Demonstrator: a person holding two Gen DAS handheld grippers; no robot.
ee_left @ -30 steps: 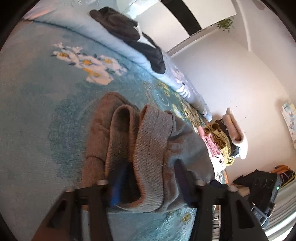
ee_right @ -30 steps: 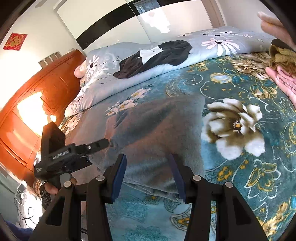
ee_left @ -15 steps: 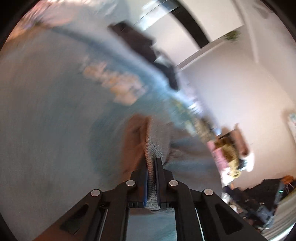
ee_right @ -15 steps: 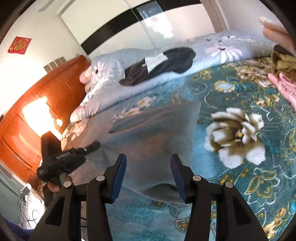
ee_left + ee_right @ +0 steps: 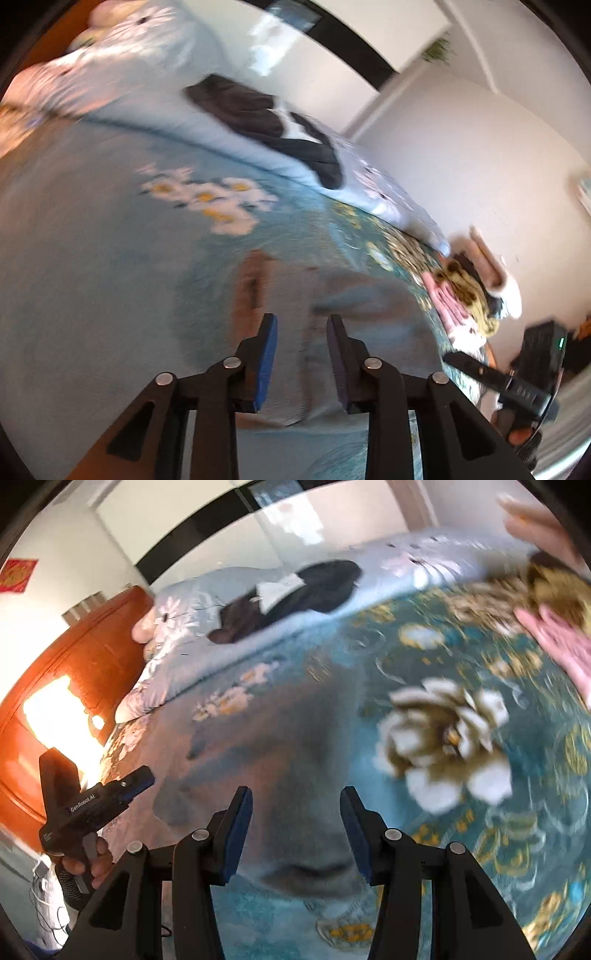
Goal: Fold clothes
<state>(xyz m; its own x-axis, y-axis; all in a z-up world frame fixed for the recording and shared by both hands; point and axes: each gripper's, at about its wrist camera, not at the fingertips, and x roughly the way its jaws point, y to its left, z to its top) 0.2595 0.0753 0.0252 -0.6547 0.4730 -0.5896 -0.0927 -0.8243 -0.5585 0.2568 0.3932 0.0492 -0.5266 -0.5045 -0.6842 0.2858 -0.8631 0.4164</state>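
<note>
The left gripper (image 5: 301, 354) has its jaws opening, blue pads apart, with nothing pinched: the grey-brown garment (image 5: 332, 325) lies on the bed below and past them, not pressed by either pad. The right gripper (image 5: 295, 830) holds its jaws spread, empty as well, above the near rounded edge of the same garment (image 5: 280, 760), which lies flat in the middle of the teal floral bedspread (image 5: 480, 830).

In the right wrist view the left gripper (image 5: 136, 781) shows at the garment's far-left edge, held by a person's hand (image 5: 92, 860); white lettering on its black body reads "GenRobot.AI". In the left wrist view the right gripper (image 5: 458, 360) pokes in from the lower right; its side carries writing too blurred to read.

Further out, a big cream and gold flower (image 5: 447, 738) is printed just right of the garment. A pile of pink and mustard clothes (image 5: 458, 299) sits at the bed's far corner. A black-and-white garment (image 5: 291, 594) lies on the pale grey quilt (image 5: 192, 657) behind, beside an orange wooden headboard (image 5: 74, 664). A red wall decoration (image 5: 16, 574) hangs at upper left, its characters unreadable.
</note>
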